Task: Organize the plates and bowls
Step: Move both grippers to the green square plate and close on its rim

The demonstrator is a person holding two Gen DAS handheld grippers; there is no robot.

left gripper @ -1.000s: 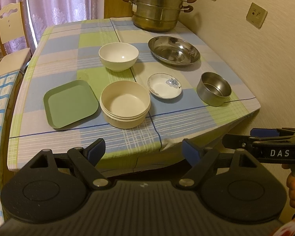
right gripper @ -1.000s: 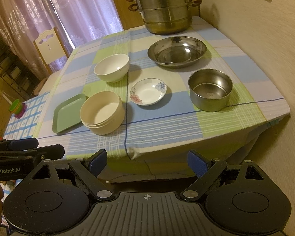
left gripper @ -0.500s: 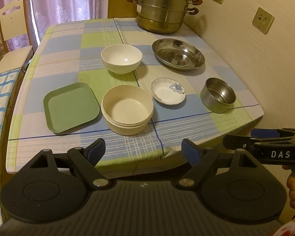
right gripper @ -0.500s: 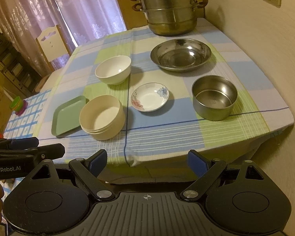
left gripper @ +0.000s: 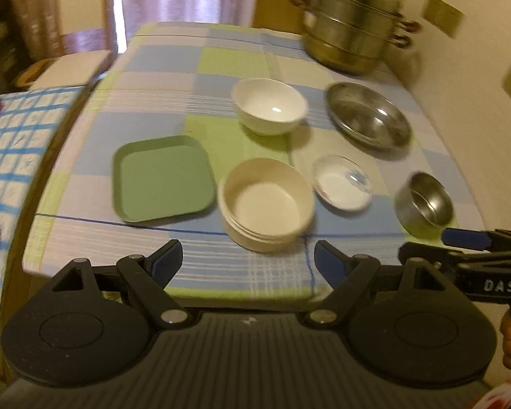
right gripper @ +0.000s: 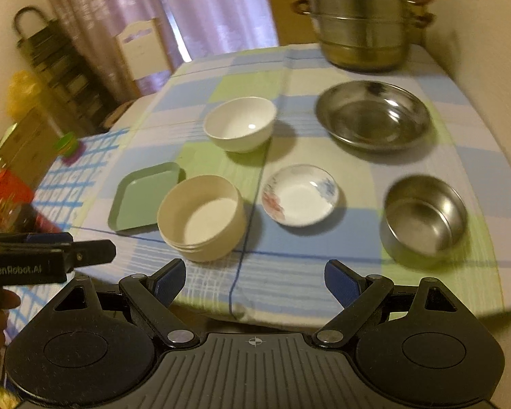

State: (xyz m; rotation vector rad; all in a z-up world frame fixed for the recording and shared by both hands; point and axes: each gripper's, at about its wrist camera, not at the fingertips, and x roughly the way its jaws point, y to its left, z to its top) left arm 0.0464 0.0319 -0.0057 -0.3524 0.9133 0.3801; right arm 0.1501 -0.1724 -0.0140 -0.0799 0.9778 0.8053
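On the checked tablecloth lie a green square plate [left gripper: 161, 179], a cream bowl [left gripper: 267, 204], a white bowl [left gripper: 269, 105], a small flowered dish [left gripper: 342, 187], a wide steel dish [left gripper: 368, 116] and a small steel bowl [left gripper: 424, 204]. The same pieces show in the right wrist view: green plate [right gripper: 144, 196], cream bowl [right gripper: 202, 216], white bowl [right gripper: 240, 124], flowered dish [right gripper: 299, 194], steel dish [right gripper: 373, 114], steel bowl [right gripper: 424, 218]. My left gripper [left gripper: 248, 260] is open and empty over the table's near edge, in front of the cream bowl. My right gripper [right gripper: 253, 277] is open and empty at the near edge.
A tall steel steamer pot [left gripper: 351, 30] stands at the table's far end by the wall. A white chair [left gripper: 75, 41] stands at the far left. A lower surface with a blue-checked cloth [left gripper: 6, 143] adjoins on the left. The wall runs along the right side.
Both grippers have moved forward and closer to the table; the dishes look larger. The left view has swung right. No dish has moved, and both grippers stay open.
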